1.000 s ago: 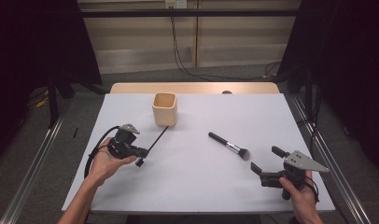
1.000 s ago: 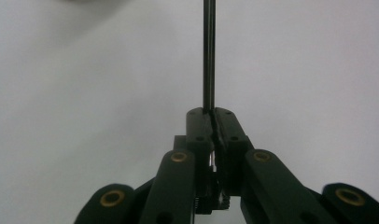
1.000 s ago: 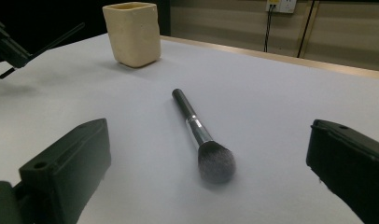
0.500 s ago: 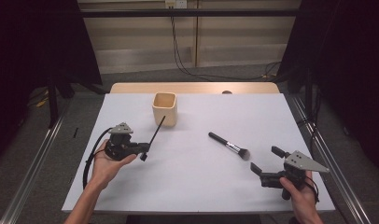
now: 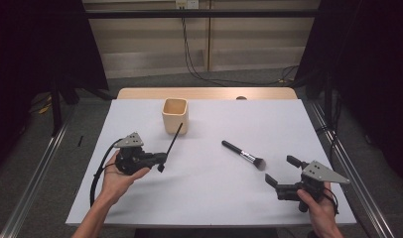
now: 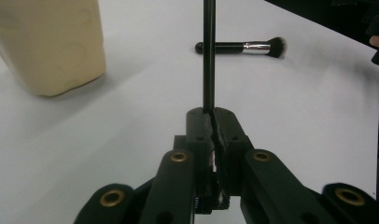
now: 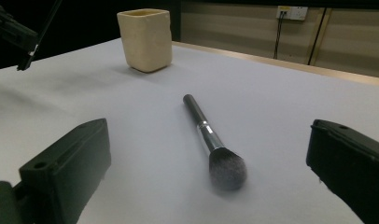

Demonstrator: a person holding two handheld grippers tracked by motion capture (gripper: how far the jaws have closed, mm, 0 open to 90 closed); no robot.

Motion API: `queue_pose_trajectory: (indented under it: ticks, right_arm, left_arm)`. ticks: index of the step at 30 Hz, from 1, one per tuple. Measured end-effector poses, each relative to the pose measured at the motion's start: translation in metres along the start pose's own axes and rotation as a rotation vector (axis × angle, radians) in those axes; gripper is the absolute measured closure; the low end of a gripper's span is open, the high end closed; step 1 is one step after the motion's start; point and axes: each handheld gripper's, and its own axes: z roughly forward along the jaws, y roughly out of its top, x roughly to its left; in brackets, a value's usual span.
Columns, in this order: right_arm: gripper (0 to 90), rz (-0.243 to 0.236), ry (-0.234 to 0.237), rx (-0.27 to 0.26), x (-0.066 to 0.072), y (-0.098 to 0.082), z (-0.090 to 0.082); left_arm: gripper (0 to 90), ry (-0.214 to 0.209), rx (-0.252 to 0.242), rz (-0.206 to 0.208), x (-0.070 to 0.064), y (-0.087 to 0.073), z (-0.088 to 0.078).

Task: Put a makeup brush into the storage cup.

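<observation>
Left gripper point(image 5: 161, 162) lifted its thin stick point(image 5: 173, 140), tip now nearing the cup point(image 5: 175, 115); jaws clamped on its lower end. Right gripper point(image 5: 284, 174) waited, jaws apart, before the brush point(image 5: 242, 154) lying on the table point(image 5: 209, 198). Nothing in the cup yet; both items left.

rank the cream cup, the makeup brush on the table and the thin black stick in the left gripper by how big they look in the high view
1. cream cup, clearly the bulkiest.
2. makeup brush, long, with a thicker handle and fluffy head.
3. thin black stick, the slimmest.
The brush and stick look alike in length; the stick is tilted, so that part stays unsure.
</observation>
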Motion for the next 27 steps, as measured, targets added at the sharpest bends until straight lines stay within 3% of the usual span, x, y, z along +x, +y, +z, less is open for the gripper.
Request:
queue_pose_trajectory:
  ticks: [8,13,18,27]
  right_arm:
    - [0.0,-0.003,0.044,-0.002,0.004,0.004,0.003]
    - [0.0,-0.019,0.045,0.001,0.008,0.007,0.004]
    - [0.0,-0.024,0.092,-0.010,0.012,0.013,0.006]
    - [0.0,-0.041,0.196,0.032,0.025,0.025,0.023]
  left_arm:
    - [85.7,-0.049,0.020,0.020,-0.011,0.003,0.008]
    - [85.7,-0.069,0.024,0.027,-0.019,0.005,0.011]
    - [85.7,-0.090,0.036,0.040,-0.026,0.007,0.018]
    - [85.7,-0.127,0.084,0.067,-0.035,0.010,0.028]
